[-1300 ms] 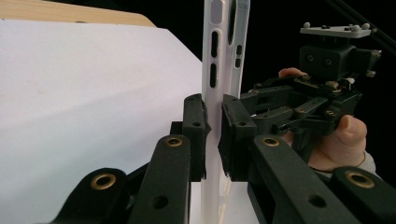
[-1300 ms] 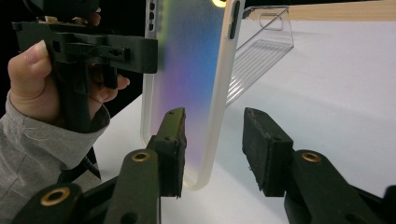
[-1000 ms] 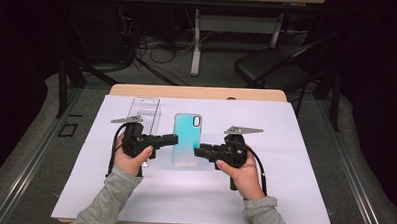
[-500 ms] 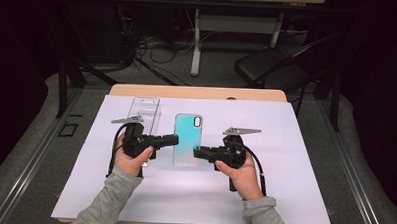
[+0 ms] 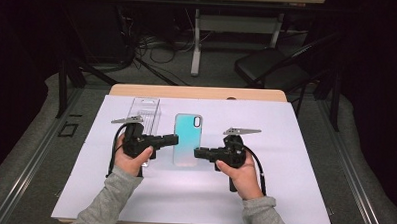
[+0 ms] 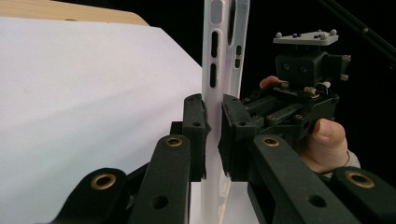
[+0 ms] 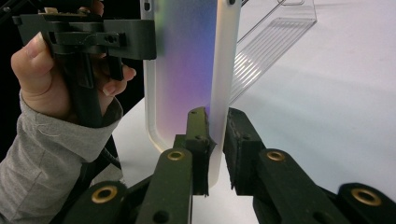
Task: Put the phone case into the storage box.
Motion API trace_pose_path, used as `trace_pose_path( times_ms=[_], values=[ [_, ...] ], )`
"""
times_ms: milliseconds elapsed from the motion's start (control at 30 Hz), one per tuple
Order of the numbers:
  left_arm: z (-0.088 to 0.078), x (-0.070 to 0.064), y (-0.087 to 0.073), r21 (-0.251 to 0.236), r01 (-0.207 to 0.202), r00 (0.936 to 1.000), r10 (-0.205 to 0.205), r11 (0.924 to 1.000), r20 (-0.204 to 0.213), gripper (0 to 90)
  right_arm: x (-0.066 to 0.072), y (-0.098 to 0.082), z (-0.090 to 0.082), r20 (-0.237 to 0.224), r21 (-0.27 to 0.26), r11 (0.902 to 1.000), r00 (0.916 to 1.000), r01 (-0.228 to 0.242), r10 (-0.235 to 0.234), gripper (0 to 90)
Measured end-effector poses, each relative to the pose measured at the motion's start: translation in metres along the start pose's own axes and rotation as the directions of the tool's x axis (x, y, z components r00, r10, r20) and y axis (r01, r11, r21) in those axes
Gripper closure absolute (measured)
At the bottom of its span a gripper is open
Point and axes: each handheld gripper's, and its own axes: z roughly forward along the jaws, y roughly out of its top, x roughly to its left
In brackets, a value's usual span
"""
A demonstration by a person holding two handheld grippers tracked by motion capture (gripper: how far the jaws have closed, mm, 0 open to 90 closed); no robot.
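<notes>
Dark floor and tangled cables lie beyond a wooden table (image 5: 197, 92) covered by a smooth white sheet (image 5: 295, 160). At the sheet's middle lies a phone case (image 5: 187, 136), a thin rounded rectangle with a glossy teal back, pale translucent rim and a camera cut-out at its 1 o'clock corner. The left gripper (image 5: 171, 139), matte black with brass pivots, comes in from 9 o'clock; its ribbed pads are clamped on the case's left edge, seen close in the left gripper view (image 6: 213, 135). The right gripper (image 5: 199, 152) reaches in from 4 o'clock, and its jaws have just been closing on the opposite rim (image 7: 217, 144), the pads now touching it. At the case's 10 o'clock, just beside the left gripper, lies a clear ribbed plastic box (image 5: 144, 110).
</notes>
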Motion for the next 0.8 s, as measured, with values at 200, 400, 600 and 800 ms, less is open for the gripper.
trace_pose_path(
  times_ms=[200,400,600,800],
  values=[
    [-0.0002,0.0002,0.0,0.0,0.002,1.0,-0.002,1.0,0.001,81.9,-0.0008,-0.0003,0.0,-0.008,-0.001,1.0,0.9999,-0.006,0.006,81.4],
    [-0.0001,0.001,-0.0002,0.005,0.0,1.0,0.0,1.0,-0.001,81.9,-0.002,-0.0009,-0.0001,-0.013,-0.001,0.9999,0.9998,-0.014,0.014,81.9],
    [0.0003,0.0011,-0.0004,0.007,0.0,1.0,0.0,1.0,-0.002,82.0,-0.0034,-0.0013,0.0002,-0.021,0.002,0.9997,0.9994,-0.025,0.025,82.2],
    [0.0003,0.0012,-0.0005,0.007,0.002,1.0,-0.002,1.0,-0.003,82.0,-0.0039,-0.0016,0.0004,-0.027,0.005,0.9993,0.9989,-0.038,0.038,82.4]
  ],
)
